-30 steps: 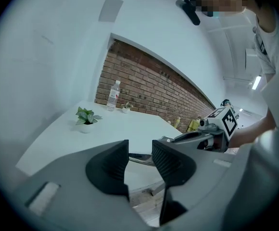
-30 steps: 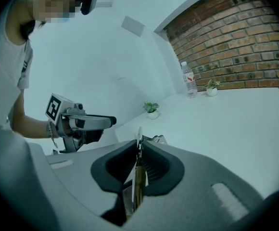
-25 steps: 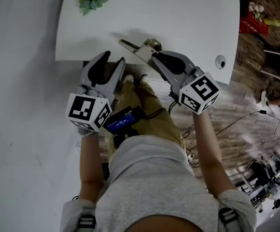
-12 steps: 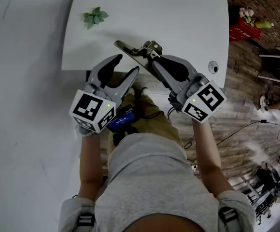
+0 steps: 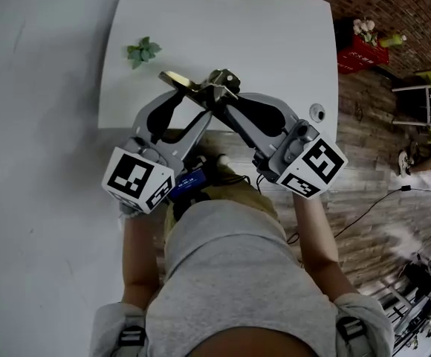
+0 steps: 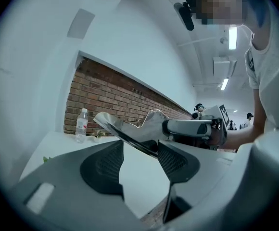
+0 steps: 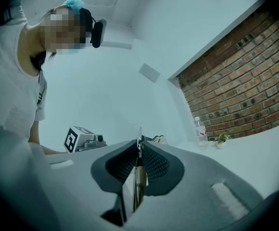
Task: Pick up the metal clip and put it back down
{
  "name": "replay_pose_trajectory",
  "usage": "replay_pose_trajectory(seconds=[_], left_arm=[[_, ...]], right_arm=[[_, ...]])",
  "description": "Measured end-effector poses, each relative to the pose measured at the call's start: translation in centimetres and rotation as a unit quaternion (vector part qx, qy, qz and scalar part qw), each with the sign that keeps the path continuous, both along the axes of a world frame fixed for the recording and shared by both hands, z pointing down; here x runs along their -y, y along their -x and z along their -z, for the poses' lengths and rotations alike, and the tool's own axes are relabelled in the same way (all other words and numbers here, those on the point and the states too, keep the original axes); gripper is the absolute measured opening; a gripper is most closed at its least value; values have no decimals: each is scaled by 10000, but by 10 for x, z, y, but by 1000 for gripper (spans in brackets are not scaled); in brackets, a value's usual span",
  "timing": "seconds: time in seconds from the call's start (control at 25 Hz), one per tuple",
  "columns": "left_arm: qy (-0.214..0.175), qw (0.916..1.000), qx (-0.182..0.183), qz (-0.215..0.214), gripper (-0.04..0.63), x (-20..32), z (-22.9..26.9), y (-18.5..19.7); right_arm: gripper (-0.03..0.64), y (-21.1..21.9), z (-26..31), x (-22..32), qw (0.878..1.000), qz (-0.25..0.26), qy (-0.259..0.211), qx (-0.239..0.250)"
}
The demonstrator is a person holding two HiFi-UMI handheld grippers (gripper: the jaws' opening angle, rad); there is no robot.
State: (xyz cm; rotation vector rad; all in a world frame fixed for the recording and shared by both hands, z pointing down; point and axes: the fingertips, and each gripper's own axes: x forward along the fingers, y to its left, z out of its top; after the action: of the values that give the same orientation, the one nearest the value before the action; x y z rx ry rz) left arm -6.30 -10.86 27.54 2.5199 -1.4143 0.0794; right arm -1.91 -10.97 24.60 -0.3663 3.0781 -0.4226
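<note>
Silvery metal clip [image 5: 193,85] hangs above the white tabletop [image 5: 275,36], clamped at one end in the right tongs [image 5: 227,104]. Left tongs [image 5: 193,106] have just been opening and stand apart, the clip crossing their tips unpressed.

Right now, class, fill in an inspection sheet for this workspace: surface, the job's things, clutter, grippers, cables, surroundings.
Surface: white table.
Job's things: metal clip, held up off the table by one end.
Clutter: leaf sprig; water bottle and small plant at the far edge; round fitting near a corner.
Grippers: right gripper shut on the metal clip. Left gripper open, its jaws have just been opening; the clip crosses by their tips, not pinched.
Cables: one cable on the floor.
Surroundings: wooden floor, red crate, brick wall.
</note>
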Motion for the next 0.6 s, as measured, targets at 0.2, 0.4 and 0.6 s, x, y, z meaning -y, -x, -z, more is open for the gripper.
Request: replay_pose_trajectory(seconds=[0.2,0.4,0.6], left_arm=[[-172,9998,124,-51,222,4,14,-5],[-278,9990,357,-68,221,5,21,-6],[-300,9988,381,-38,221,7,21,-4]], right_arm=[[35,-6,12,4,9999,-29,-125,-7],[35,-7,19,6,9997,-59,-225,7],[35,-5,19,7,9997,-70,-248,-4]])
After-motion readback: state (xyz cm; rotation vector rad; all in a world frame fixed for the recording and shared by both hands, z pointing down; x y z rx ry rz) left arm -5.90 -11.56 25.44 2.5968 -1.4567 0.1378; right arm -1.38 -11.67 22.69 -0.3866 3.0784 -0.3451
